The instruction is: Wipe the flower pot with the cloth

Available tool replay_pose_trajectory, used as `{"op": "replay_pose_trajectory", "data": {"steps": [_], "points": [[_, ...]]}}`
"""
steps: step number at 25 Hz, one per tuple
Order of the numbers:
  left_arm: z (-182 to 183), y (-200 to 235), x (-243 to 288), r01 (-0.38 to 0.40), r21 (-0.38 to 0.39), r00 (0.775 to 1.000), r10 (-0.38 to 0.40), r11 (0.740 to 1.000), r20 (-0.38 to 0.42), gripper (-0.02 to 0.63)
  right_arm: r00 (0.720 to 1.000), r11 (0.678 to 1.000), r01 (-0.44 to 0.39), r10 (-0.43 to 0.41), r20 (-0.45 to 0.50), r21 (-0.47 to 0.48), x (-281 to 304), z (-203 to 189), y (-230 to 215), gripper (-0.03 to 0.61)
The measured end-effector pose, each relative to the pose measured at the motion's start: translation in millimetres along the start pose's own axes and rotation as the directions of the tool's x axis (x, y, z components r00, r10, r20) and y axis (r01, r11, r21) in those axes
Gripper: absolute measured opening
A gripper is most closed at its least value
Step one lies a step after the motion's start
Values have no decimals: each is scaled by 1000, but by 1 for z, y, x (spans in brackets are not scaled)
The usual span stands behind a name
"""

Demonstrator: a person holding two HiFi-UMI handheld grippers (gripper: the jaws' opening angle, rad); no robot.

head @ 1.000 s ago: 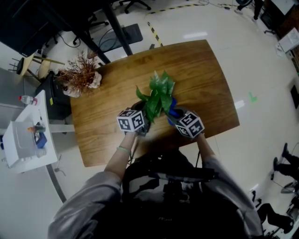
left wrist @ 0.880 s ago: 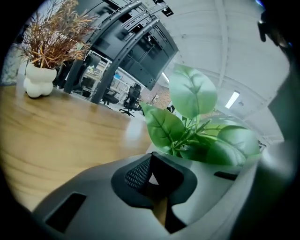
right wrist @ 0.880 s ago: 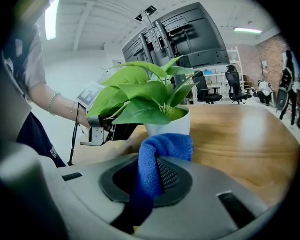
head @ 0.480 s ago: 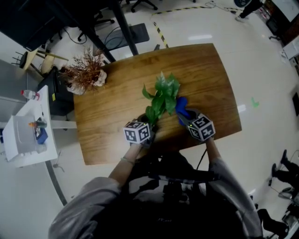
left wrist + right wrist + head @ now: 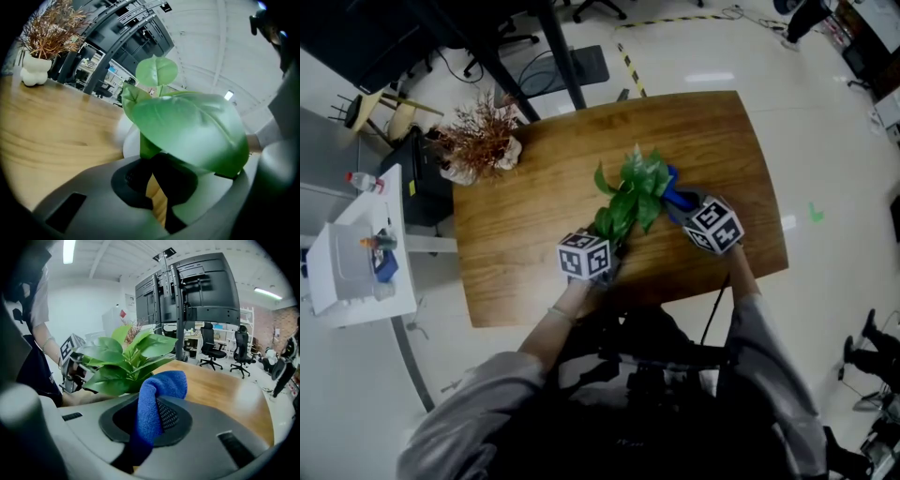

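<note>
At far left we note a white cart [image 5: 358,272] on the pale floor [image 5: 825,131]. The wooden table [image 5: 516,225] carries a dried shrub in a white vase [image 5: 483,145] at its far left corner. Near the front edge, the left tool [image 5: 586,255] sits against the white flower pot [image 5: 130,140]. Its jaws show only a narrow strip of table between them, and we cannot tell whether they pinch the rim. Green leaves [image 5: 630,192] hide the pot from above. Just right of them, the right tool [image 5: 711,225] is clenched on the blue cloth [image 5: 157,404]. Office chairs [image 5: 208,352] stand beyond.
</note>
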State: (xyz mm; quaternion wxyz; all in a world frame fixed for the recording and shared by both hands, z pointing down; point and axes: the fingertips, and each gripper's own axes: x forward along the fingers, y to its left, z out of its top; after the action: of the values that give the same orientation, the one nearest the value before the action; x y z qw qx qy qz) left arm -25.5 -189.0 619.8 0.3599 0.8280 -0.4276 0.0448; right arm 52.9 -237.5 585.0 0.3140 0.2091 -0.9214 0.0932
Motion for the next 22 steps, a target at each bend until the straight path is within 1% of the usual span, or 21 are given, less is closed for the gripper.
{"op": "replay_pose_trajectory", "data": {"steps": [2, 4, 8, 12, 15, 18, 22], "points": [[6, 8, -2, -17, -1, 1000, 17, 1000, 9, 6, 1000, 1000, -10, 10, -13, -1, 3, -5, 6, 57], [12, 17, -5, -32, -6, 999, 32, 999, 19, 6, 1000, 1000, -11, 12, -19, 20, 7, -12, 15, 57], [23, 36, -9, -60, -16, 997, 61, 998, 41, 6, 1000, 995, -21, 22, -7, 95, 24, -21, 36, 57], [31, 50, -10, -85, -23, 995, 87, 996, 55, 5, 999, 984, -37, 37, 7, 176, 37, -26, 55, 57], [35, 55, -11, -91, -29, 994, 92, 995, 62, 6, 1000, 973, -26, 25, 6, 230, 46, -29, 62, 57], [34, 55, -13, -101, -37, 993, 103, 994, 57, 6, 1000, 950, 18, -24, 15, 312, 44, -32, 59, 57], [32, 48, -23, -115, -39, 991, 117, 993, 57, 5, 991, 895, 93, -126, 48, 437, 23, -32, 51, 57]]}}
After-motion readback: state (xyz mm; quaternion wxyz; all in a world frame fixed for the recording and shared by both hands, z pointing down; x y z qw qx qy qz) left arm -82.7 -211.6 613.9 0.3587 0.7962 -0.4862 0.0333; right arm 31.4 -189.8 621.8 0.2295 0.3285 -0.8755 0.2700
